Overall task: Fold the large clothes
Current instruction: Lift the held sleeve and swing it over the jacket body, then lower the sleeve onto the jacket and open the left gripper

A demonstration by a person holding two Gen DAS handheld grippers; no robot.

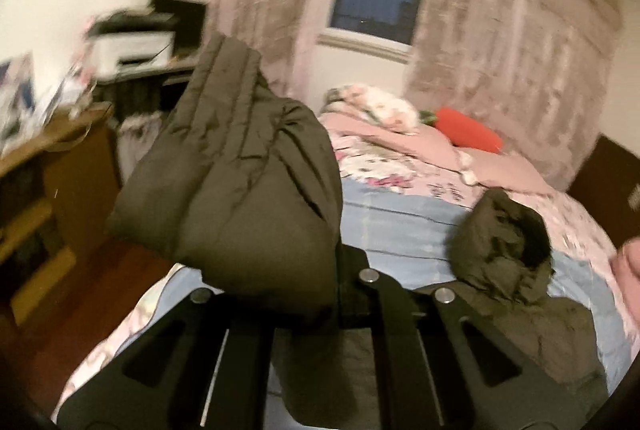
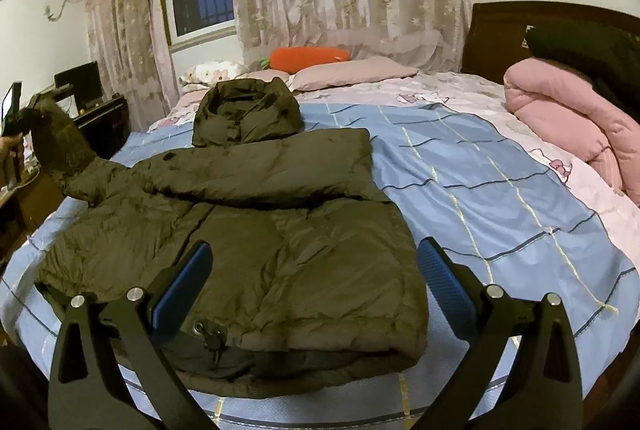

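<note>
Lifting one sleeve point(image 1: 224, 166) clamped in left gripper point(image 1: 320, 294), one jacket point(image 2: 248, 222), right gripper point(image 2: 314, 282) apart

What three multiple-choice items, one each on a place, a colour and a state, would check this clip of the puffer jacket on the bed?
1. Where does the carrot-shaped orange plush pillow lie?
A. on the floor
B. at the head of the bed, by the pink pillows
C. on the jacket

2. What colour is the hooded quilted puffer jacket?
A. dark olive green
B. bright red
C. white

3. How is the jacket's sleeve on the left claw's side?
A. flat on the blue checked bedsheet
C. tucked inside the hood
B. lifted, pinched in the left claw

Key: 1 B, it rests near the curtain end; 2 A, both views show olive; 3 B, the sleeve hangs above the bed.
</note>
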